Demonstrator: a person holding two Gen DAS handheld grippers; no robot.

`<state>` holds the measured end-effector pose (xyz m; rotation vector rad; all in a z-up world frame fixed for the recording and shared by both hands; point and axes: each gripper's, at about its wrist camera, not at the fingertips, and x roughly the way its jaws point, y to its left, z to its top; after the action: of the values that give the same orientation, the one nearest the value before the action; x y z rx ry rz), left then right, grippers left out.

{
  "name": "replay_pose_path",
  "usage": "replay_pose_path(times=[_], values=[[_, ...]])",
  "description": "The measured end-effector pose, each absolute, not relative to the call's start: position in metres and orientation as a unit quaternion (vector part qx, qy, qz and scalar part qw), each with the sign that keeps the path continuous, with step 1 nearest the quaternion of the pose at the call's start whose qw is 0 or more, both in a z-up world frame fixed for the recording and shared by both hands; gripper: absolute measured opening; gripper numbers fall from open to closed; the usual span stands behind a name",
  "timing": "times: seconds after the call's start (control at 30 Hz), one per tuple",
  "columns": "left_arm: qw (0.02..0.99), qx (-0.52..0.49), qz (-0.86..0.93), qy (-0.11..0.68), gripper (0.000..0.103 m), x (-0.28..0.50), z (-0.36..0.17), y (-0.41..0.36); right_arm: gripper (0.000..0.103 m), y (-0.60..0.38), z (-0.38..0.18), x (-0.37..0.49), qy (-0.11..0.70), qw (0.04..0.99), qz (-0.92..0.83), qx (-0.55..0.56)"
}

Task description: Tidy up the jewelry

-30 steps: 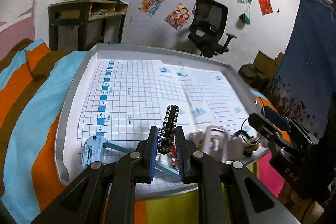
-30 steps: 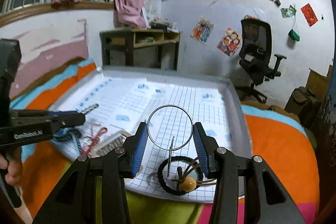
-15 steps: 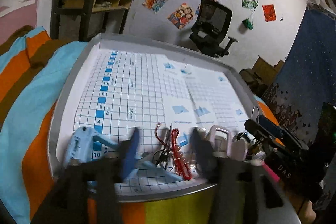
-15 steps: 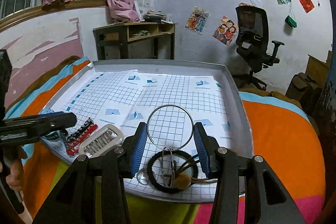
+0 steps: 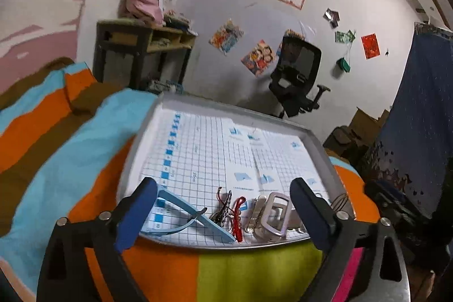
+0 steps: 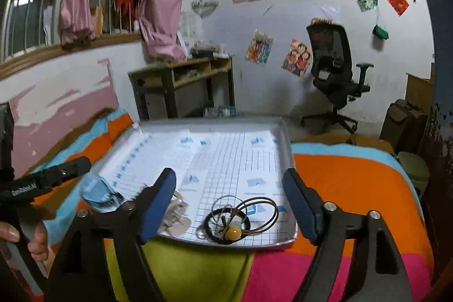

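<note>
- The jewelry lies along the near edge of a grey tray [image 5: 136, 149]: a red cord bracelet [image 5: 239, 217], a dark hair clip [image 5: 223, 212], a light blue clip [image 5: 195, 217] and a pale buckle-shaped clip [image 5: 273, 214].
- Toward the near right corner sit thin wire hoops [image 6: 254, 212], a black hair tie [image 6: 228, 227] and an amber bead [image 6: 234, 231].
- The left gripper [image 5: 223, 214] and right gripper [image 6: 229, 205] are both spread wide, holding nothing.
- Gridded paper [image 6: 226, 157] lines the tray, which rests on a bed with a striped blanket [image 6: 354, 188].
- Beyond, a black office chair [image 6: 334, 75] stands by a white wall with posters [image 6: 297, 57].

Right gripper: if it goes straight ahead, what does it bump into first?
Probably the bare gridded paper in the silver tray; the open right gripper points over the black hair tie with the yellow bead, though depth is unclear.
</note>
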<state>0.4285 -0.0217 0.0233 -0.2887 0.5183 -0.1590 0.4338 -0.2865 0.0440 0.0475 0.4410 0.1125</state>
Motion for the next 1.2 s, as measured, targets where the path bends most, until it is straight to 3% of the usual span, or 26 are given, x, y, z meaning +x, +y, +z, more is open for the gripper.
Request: replay_pose_path(times=[0.23,0.53,1.2], values=[[0.974,-0.120,-0.052,0.186,0.103,0.368,0.067,-0.020,0.091,-0.290,0.088,0.371,0.157,0.985,0.065,0.027],[0.984,-0.109,-0.036,0.135,0.103,0.282,0.107,-0.022,0.098,-0.286,0.139,0.281,0.090,0.992,0.076,0.037],[0.995,-0.069,-0.046,0.062,0.103,0.095,0.138,-0.024,0.100,-0.265,0.162,0.093,0.020,0.996,0.086,0.014]])
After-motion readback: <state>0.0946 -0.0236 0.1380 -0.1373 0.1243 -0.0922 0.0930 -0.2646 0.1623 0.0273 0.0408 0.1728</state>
